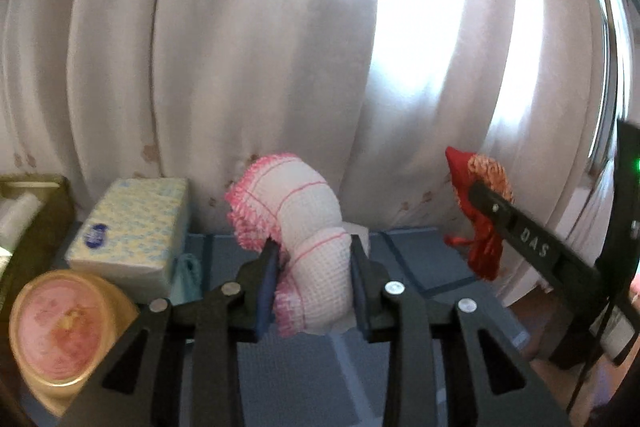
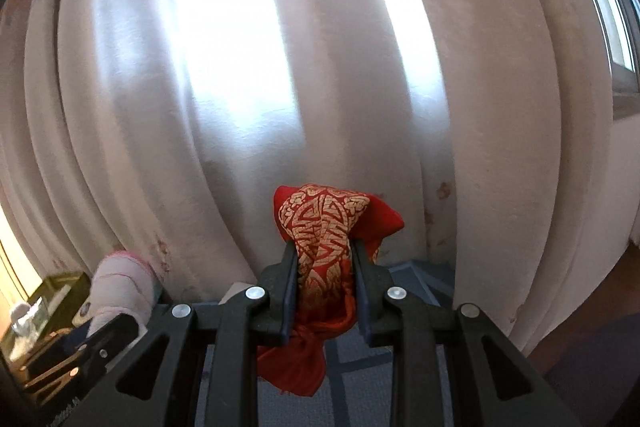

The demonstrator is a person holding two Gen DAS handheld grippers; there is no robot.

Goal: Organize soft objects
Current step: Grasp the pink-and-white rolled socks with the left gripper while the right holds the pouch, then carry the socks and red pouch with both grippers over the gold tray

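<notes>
My left gripper [image 1: 314,247] is shut on a white waffle cloth with pink frilled edges [image 1: 304,219] and holds it bunched above the blue table [image 1: 436,267]. My right gripper [image 2: 324,251] is shut on a red cloth with a gold pattern [image 2: 320,227], also lifted above the table. In the left wrist view the right gripper [image 1: 476,187] shows at the right with the red cloth [image 1: 480,247] hanging from it. In the right wrist view the white cloth [image 2: 120,279] shows at the lower left.
A tissue pack with blue dots [image 1: 128,227] lies at the back left of the table. A round gold tin with a pink lid [image 1: 60,331] stands in front of it. A dark green box [image 1: 32,227] is at the far left. White curtains [image 1: 280,47] hang close behind.
</notes>
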